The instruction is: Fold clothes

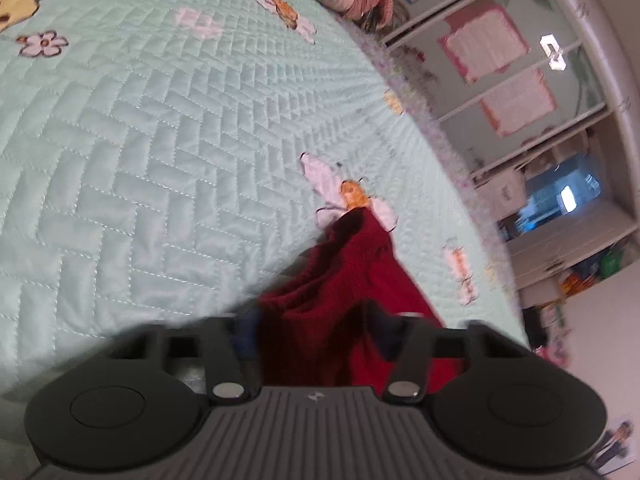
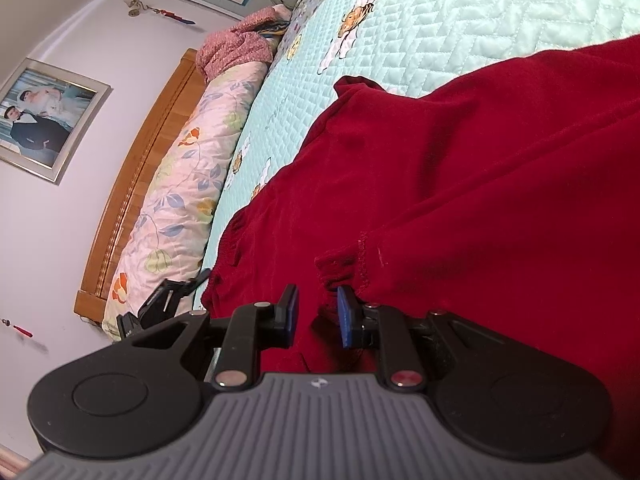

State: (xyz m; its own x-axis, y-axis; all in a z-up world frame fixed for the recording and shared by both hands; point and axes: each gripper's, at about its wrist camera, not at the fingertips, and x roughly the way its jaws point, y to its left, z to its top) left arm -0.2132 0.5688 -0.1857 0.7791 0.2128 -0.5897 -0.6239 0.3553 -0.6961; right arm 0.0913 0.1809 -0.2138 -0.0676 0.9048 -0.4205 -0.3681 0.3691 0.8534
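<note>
A dark red knitted garment point(image 2: 460, 160) lies spread over a mint quilted bedspread point(image 2: 480, 20). In the right wrist view my right gripper point(image 2: 318, 312) has its blue pads a little apart. A gathered ribbed edge point(image 2: 336, 272) of the garment is bunched at and between them, so it reads as shut on that fold. In the left wrist view a narrowing strip of the same garment point(image 1: 340, 264) runs from the bedspread point(image 1: 160, 140) up into my left gripper point(image 1: 314, 326). The cloth fills the gap between its fingers. This view is blurred.
A floral pillow roll point(image 2: 180, 184) and a wooden headboard point(image 2: 132, 184) line the bed's far side, with a pink blanket point(image 2: 236, 48) beyond. A black jointed part point(image 2: 168, 300) shows by the garment's left edge. White shelving point(image 1: 520, 100) stands past the bed's edge.
</note>
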